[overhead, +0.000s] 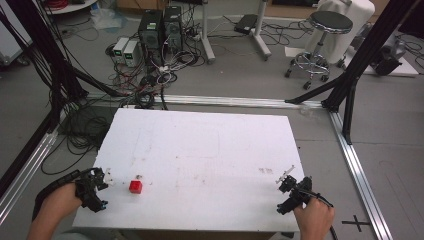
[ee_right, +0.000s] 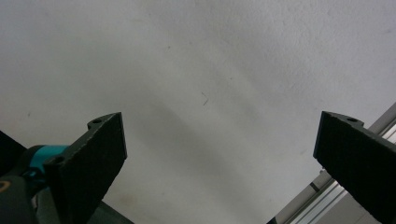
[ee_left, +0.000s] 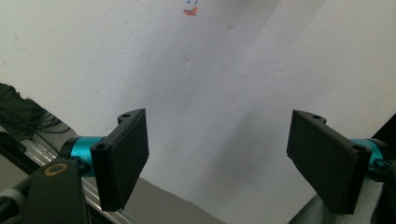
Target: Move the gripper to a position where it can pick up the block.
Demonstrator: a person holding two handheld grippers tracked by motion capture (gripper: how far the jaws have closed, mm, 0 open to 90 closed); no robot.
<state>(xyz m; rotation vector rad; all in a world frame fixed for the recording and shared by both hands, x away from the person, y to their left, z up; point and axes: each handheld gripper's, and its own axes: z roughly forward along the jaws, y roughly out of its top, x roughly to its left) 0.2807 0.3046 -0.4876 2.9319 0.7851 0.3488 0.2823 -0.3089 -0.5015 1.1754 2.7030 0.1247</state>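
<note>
Both claws, left claw (overhead: 106,181) and right claw (overhead: 286,178), hang spread and empty over the white tabletop (overhead: 200,150), a red cube (overhead: 135,186) near the left.

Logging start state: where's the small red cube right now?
In the high view, the small red cube sits on the white foam table, front left, just right of the left tongs and apart from them.

A big white table (overhead: 210,150) holds a little red block (overhead: 135,186) near its front left.
</note>
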